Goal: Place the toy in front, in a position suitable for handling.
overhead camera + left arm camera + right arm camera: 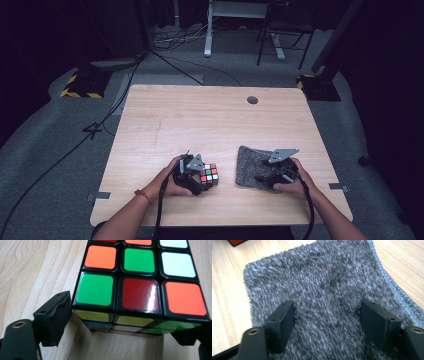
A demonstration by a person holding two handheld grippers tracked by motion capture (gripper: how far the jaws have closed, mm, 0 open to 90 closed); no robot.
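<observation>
A scrambled puzzle cube (209, 174) stands on the wooden table (200, 115) near its front edge. My left gripper (202, 180) is at the cube's near side. In the left gripper view the cube (140, 290) sits between the jaws of the left gripper (125, 322), with the left pad (58, 315) just beside its green corner and not clamping it. To the right lies a grey shaggy cloth (250, 165). My right gripper (265, 177) rests on it, open. In the right gripper view the right gripper (327, 315) has its jaws spread over the cloth (324, 272), with nothing pinched.
A round cable hole (252, 100) sits at the table's far right. Bare wood stretches across the far half. The cube's red corner (237, 242) is at the top left of the right gripper view. Cables and stand legs lie on the floor beyond the table.
</observation>
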